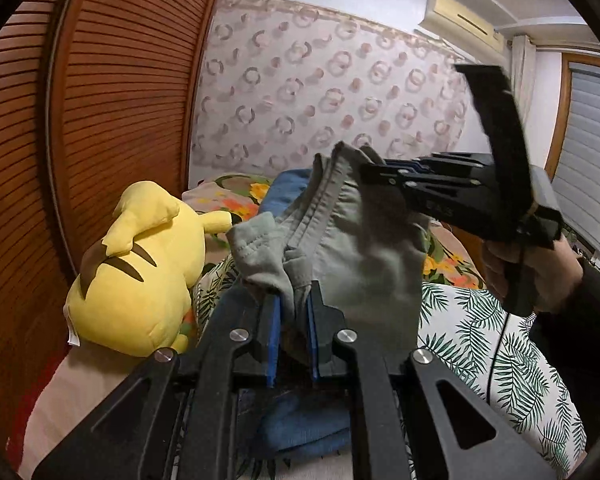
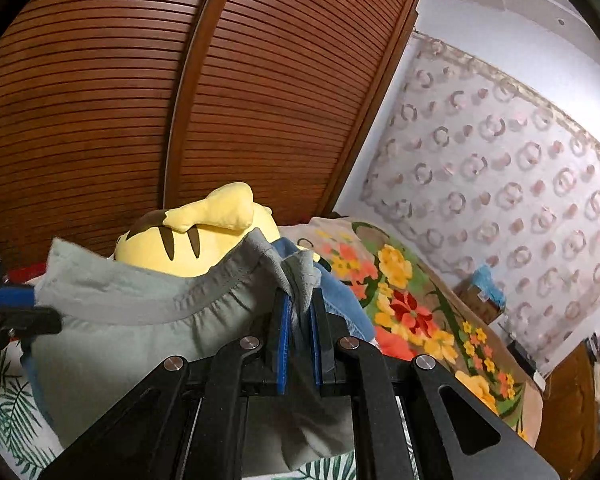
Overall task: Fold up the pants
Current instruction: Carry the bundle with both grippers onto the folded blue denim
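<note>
The grey-green pants [image 1: 364, 256] hang lifted above the bed, held at the waistband by both grippers. My left gripper [image 1: 294, 312] is shut on one corner of the waistband. My right gripper [image 1: 370, 174] shows in the left wrist view at the upper right, shut on the other end of the waistband. In the right wrist view the pants [image 2: 140, 320] stretch left from my right gripper [image 2: 300, 312], and the left gripper [image 2: 24, 312] shows at the far left edge, clamped on the fabric.
A yellow plush toy [image 1: 140, 272] lies on the bed at the left, close to the pants. A blue garment [image 1: 304, 432] lies below them. A leaf-print pillow [image 1: 500, 352] and floral bedcover [image 2: 412, 312] surround. A slatted wooden wardrobe [image 2: 180, 100] stands behind.
</note>
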Tool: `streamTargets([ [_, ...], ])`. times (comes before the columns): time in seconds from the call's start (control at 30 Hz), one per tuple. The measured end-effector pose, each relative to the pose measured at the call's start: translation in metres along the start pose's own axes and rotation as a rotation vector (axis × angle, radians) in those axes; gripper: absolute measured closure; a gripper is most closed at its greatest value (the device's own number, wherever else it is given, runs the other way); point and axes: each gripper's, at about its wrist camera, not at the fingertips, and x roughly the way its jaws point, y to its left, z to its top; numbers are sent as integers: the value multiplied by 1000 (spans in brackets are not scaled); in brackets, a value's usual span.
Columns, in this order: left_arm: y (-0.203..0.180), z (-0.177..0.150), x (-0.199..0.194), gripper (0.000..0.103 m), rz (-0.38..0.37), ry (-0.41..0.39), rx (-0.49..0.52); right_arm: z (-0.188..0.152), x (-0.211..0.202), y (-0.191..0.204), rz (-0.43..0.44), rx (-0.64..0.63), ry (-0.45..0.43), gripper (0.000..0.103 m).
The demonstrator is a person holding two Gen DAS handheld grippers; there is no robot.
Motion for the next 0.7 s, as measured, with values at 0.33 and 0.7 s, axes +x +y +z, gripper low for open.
streamTargets([
  [0.33,5,-11,-1,90,26,2,-42,3,16,-11,73,12,16,94],
  [0.7,9,-20,6,90,49,17,-35,0,16,-23,106,137,16,94],
])
